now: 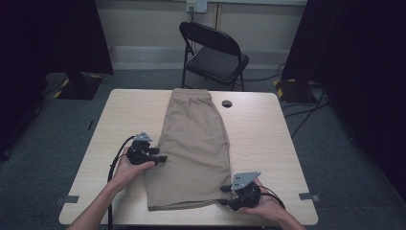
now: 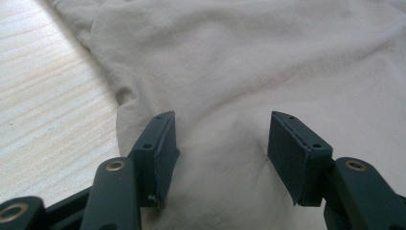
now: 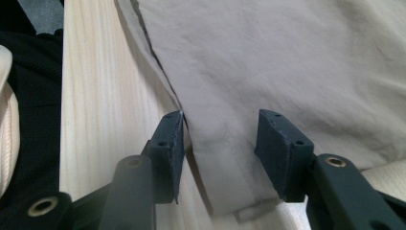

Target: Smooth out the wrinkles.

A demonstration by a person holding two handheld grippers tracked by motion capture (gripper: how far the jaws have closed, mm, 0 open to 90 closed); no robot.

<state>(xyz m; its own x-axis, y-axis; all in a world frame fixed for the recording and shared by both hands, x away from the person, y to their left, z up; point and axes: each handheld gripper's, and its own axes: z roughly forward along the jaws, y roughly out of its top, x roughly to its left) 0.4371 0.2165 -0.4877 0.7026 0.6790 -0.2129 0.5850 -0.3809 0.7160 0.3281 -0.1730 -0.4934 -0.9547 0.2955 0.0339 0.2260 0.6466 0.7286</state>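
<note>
On pale wood, khaki shorts (image 1: 194, 143) (creased cotton)

left gripper (image 1: 162, 158): fingers (image 2: 160, 148) apart, hand low | right gripper (image 1: 223, 195): fingers (image 3: 282, 153) apart, hand low

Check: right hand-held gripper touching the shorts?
Cannot tell. In the right gripper view the right hand-held gripper has open jaws either side of the shorts hem corner; no pad plainly presses on the cloth.
</note>
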